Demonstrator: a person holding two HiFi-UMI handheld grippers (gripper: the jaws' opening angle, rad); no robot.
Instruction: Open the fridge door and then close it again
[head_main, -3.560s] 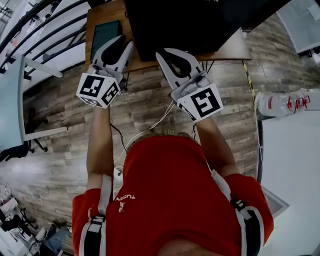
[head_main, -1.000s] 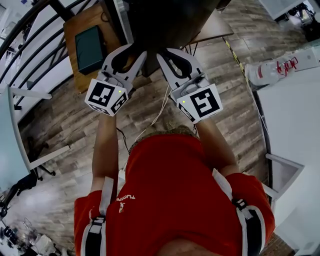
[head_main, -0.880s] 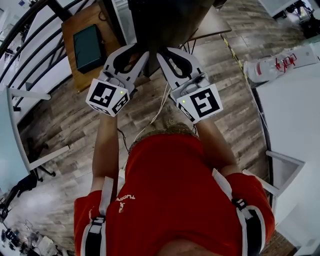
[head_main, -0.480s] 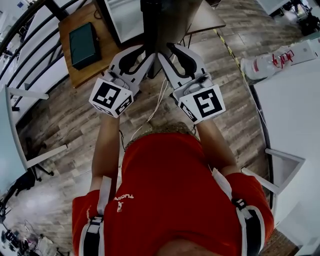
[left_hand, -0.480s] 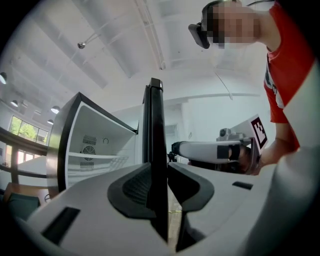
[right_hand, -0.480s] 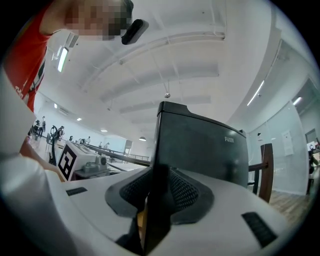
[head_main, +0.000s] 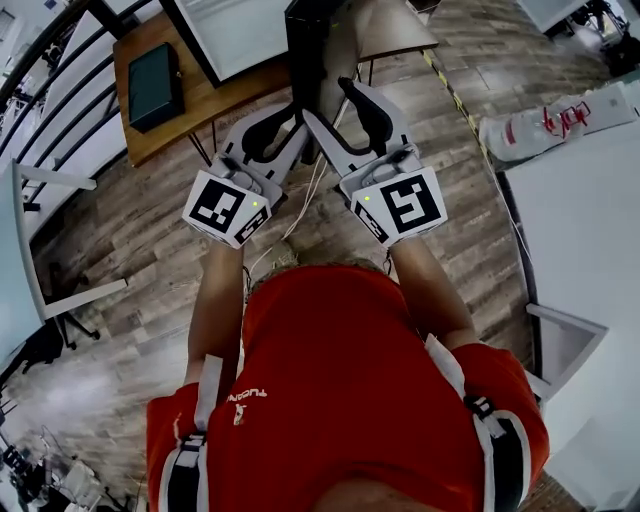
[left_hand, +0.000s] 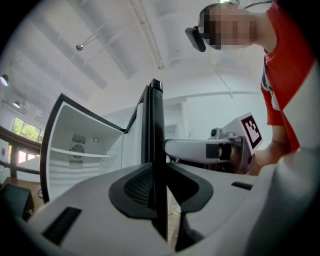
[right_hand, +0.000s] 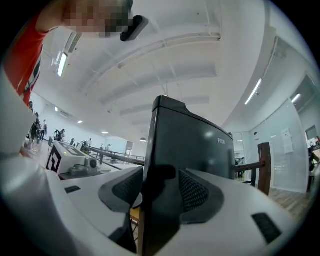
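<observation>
The black fridge door (head_main: 305, 50) stands open and shows edge-on between my two grippers; the white fridge inside (head_main: 235, 30) lies to its left. My left gripper (head_main: 292, 118) straddles the door's edge (left_hand: 155, 120). Its jaws are closing, with the pads close on either side of the edge but not pressing. My right gripper (head_main: 330, 100) also has the door (right_hand: 195, 145) between its jaws, which are opening and stand off the panel. The left gripper view shows the fridge's shelves (left_hand: 85, 150) and the right gripper (left_hand: 220, 150) beyond the door.
A wooden table (head_main: 200, 100) holding a dark green case (head_main: 155, 70) stands beside the fridge. A white table (head_main: 590, 200) with a bottle (head_main: 530, 125) is at the right. Cables (head_main: 300, 200) trail over the plank floor. A metal chair frame (head_main: 60, 300) stands at the left.
The door has swung so that it now shows edge-on. My left gripper came in around its edge and narrowed. My right gripper's jaws spread off the door.
</observation>
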